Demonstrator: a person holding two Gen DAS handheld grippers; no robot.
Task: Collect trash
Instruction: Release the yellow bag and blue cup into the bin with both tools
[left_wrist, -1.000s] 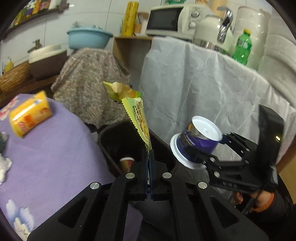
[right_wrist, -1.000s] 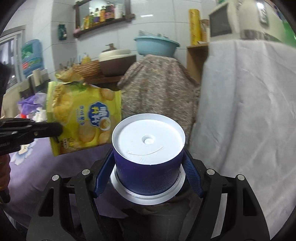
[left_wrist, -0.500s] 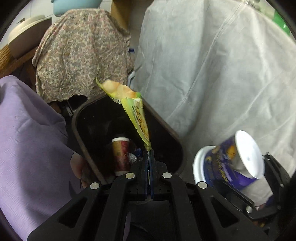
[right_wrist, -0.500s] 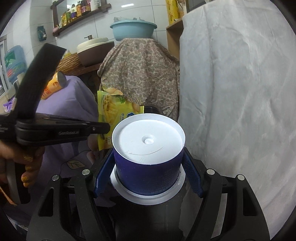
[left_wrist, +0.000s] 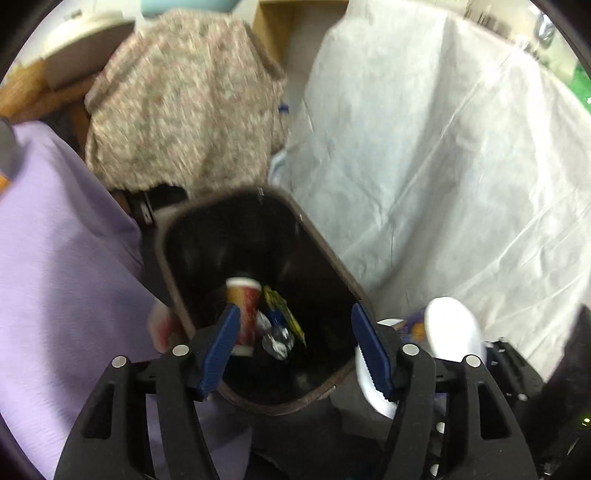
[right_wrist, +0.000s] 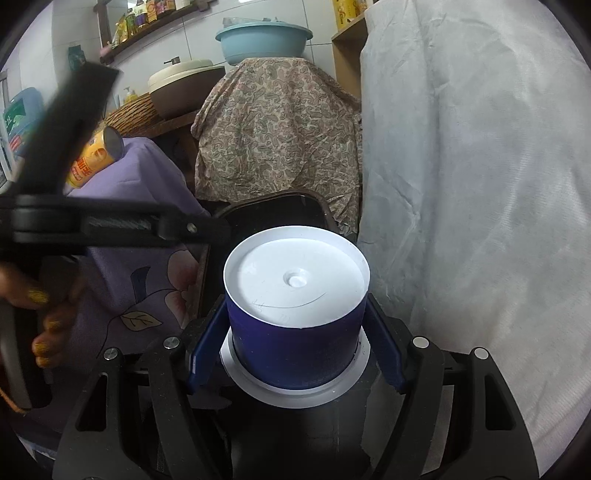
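My left gripper (left_wrist: 295, 343) is open and empty, right above the dark trash bin (left_wrist: 325, 258). Inside the bin lie a red and white paper cup (left_wrist: 245, 306), the yellow chip bag (left_wrist: 282, 314) and crumpled foil. My right gripper (right_wrist: 295, 332) is shut on a blue cup with a white bottom (right_wrist: 295, 295), held upside down, just right of the bin. That cup also shows in the left wrist view (left_wrist: 450, 332). The bin's rim shows in the right wrist view (right_wrist: 280, 201), behind the cup.
A purple floral tablecloth (left_wrist: 55, 258) covers the table left of the bin, with a yellow can (right_wrist: 94, 158) lying on it. A paisley-covered object (right_wrist: 273, 129) stands behind the bin. A white sheet (left_wrist: 443, 166) drapes the counter on the right.
My left gripper has opened and the yellow chip bag has dropped into the bin. The right gripper still holds the blue cup beside the bin.
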